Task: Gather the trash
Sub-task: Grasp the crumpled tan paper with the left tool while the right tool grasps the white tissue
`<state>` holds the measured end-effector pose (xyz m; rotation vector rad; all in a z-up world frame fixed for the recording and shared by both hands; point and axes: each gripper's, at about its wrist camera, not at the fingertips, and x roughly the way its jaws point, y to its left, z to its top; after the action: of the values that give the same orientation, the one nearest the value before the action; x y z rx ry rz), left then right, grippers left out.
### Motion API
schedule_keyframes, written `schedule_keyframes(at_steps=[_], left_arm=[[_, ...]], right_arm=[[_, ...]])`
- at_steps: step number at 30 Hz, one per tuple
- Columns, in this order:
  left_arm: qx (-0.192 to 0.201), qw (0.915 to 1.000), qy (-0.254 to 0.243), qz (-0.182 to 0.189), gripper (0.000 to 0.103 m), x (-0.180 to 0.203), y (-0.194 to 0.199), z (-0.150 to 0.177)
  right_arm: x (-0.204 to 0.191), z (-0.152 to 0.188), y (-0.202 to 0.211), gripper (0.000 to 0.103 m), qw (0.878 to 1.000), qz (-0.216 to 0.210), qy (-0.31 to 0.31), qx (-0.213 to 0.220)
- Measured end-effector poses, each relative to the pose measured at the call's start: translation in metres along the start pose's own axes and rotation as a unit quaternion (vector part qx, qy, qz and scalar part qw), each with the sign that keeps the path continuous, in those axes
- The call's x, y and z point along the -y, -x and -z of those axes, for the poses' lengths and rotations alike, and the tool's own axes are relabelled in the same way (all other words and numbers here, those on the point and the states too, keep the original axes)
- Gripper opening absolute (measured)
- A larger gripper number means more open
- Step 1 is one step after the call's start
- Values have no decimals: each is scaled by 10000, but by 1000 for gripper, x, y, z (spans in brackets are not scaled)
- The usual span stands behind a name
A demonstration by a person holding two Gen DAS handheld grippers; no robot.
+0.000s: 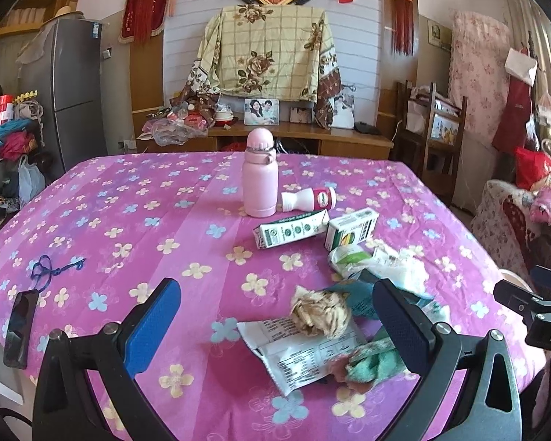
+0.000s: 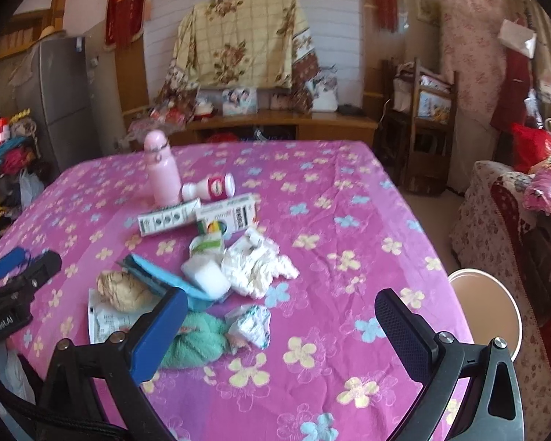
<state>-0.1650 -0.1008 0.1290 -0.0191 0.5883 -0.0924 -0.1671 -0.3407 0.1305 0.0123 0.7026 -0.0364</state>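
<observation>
Trash lies on the pink flowered tablecloth [image 1: 128, 220]: a crumpled brown paper ball [image 1: 319, 312], a printed flat wrapper [image 1: 297, 356], a green cloth [image 1: 374, 362], two green-and-white cartons [image 1: 290, 229] [image 1: 350, 228], a small yoghurt bottle [image 1: 310, 198] on its side, and white crumpled paper [image 2: 257, 266]. My left gripper [image 1: 275, 327] is open, just above the table, with the paper ball between its fingers' line. My right gripper [image 2: 281, 327] is open and empty over the table's near right part, right of the green cloth [image 2: 193, 343] and a small crumpled wrapper [image 2: 251, 325].
An upright pink flask [image 1: 259, 180] stands mid-table behind the trash. A phone [image 1: 20, 327] and a blue string [image 1: 49, 270] lie at the table's left edge. A round white-rimmed bin [image 2: 486, 308] stands beside the table's right edge. A sofa [image 2: 514, 220] is at right.
</observation>
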Motion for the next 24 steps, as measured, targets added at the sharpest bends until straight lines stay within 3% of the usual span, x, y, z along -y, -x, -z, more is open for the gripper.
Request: schedule_keyframes(at_steps=[11, 16, 24], left_arm=[[-495, 9971, -477, 313, 103, -6, -24, 16], [-868, 9920, -677, 618, 103, -5, -43, 17], [-1215, 9844, -661, 1089, 102, 8, -82, 8]], right_arm=[[-2, 26, -48, 103, 9916, -393, 288, -1201], [-1, 32, -58, 103, 9878, -846, 113, -1304], [-8, 12, -61, 103, 9850, -1322, 157, -1096]])
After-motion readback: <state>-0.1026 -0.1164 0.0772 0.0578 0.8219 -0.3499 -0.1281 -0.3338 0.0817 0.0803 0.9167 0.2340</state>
